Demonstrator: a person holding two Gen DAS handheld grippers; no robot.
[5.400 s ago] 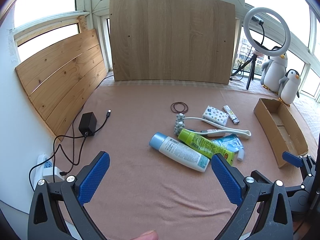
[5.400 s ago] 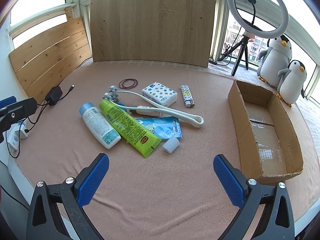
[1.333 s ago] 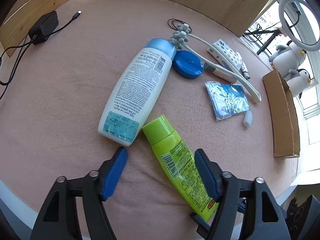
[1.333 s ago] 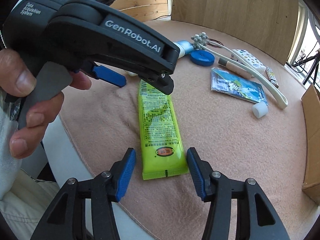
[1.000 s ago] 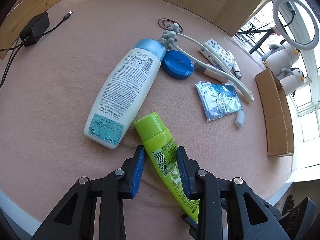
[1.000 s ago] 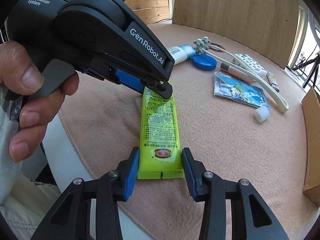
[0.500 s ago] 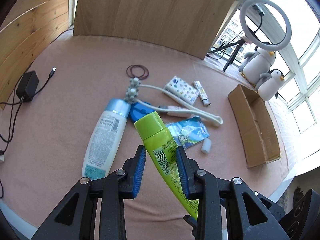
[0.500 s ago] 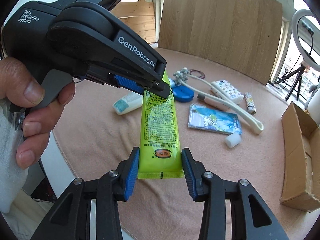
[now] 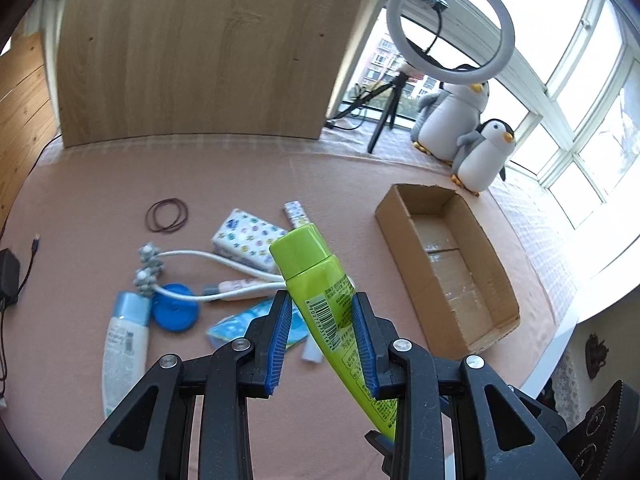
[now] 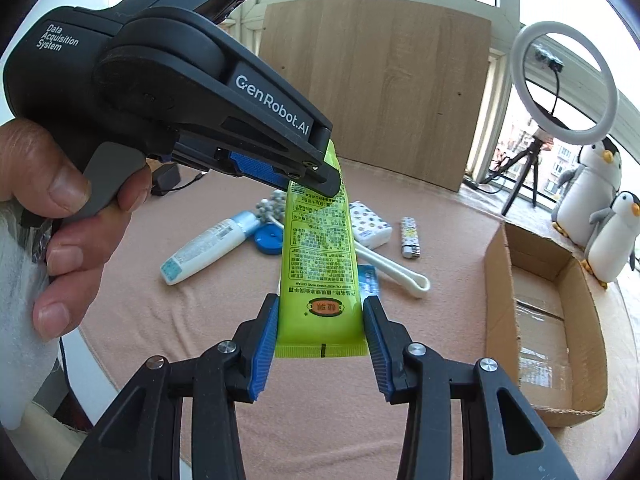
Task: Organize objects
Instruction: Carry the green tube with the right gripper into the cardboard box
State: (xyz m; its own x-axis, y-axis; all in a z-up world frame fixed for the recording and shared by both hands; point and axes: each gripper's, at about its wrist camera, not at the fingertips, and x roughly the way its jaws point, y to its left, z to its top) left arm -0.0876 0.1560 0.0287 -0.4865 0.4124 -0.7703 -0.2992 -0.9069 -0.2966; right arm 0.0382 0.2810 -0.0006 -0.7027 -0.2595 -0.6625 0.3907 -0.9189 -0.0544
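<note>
The green tube [image 9: 320,280] is held clear of the table [image 9: 100,192] by both tools. The left tool [image 9: 320,332] is clamped on the tube just below its cap; the right tool [image 10: 320,336] is clamped on the flat crimped end. The left wrist view shows the cap, pointing toward the far side of the table, and a barcode on the tube; the right wrist view shows instead the printed label face and the crimp. Only the right wrist view shows the left tool's black body and the hand [image 10: 68,216] on its trigger. On the table beneath lie a white bottle [image 9: 124,340], a blue round lid [image 9: 176,312], a white looped massager [image 9: 208,264], a patterned packet [image 9: 248,240], a lighter [image 10: 410,236] and hair ties [image 9: 166,216]. The cardboard box [image 9: 404,220] stands open at the right, well apart from the tube.
</note>
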